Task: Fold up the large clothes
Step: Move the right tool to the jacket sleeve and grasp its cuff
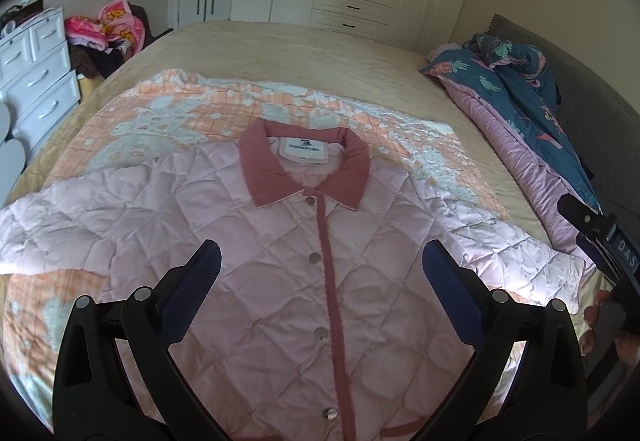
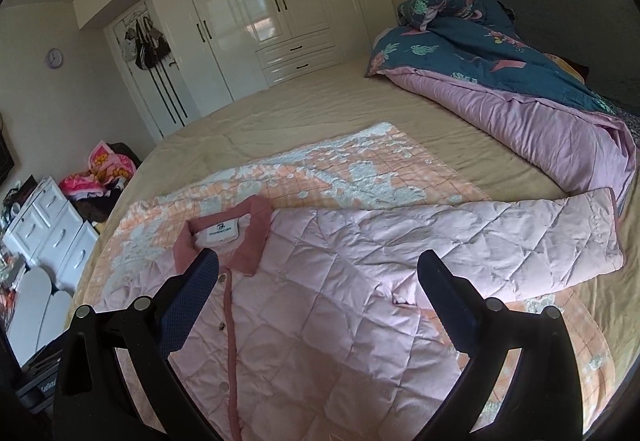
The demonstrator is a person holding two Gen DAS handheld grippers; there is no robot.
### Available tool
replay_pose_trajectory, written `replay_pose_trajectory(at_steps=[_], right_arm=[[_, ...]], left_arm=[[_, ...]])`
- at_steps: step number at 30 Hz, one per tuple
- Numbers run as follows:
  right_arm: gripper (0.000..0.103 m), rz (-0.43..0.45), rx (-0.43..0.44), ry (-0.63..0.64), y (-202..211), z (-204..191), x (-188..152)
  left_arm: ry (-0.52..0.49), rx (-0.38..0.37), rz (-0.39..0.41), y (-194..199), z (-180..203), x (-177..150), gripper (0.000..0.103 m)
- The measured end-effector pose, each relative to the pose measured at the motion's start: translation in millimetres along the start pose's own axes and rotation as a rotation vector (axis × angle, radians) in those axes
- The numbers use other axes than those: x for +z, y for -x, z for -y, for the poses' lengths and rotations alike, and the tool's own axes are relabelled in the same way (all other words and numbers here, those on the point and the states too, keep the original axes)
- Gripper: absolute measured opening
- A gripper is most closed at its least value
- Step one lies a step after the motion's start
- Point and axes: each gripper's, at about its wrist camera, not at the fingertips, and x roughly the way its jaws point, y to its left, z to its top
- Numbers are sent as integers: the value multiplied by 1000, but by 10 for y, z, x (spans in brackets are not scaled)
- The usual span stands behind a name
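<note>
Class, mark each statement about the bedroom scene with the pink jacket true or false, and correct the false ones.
1. The jacket lies spread flat, front up, buttoned. True.
2. The left hand-held gripper is shut on the jacket's collar. False: it is open and holds nothing; the collar lies beyond it.
3. The jacket lies on an orange and white blanket on the bed. True.
4. The right hand-held gripper is open. True.
5. The sleeve in the right wrist view is folded across the chest. False: it stretches out sideways.
6. The blue floral quilt covers the jacket. False: it is bunched up by the headboard.
</note>
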Motion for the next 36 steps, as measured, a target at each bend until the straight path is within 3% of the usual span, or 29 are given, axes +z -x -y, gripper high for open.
replay_pose_trajectory(at_steps=[16, 31, 36], right_arm=[[99, -21, -234, -182, -489, 1294, 44], [99, -72, -424, -483, -644, 2670, -197], [99, -92, -411, -656, -718, 3087, -403]], left_arm=[[-91, -34, -111, -880, 683, -50, 95], [-121, -12, -183, -1396, 1101, -230, 95], [-133, 5, -202, -1525, 1194, -291, 95]])
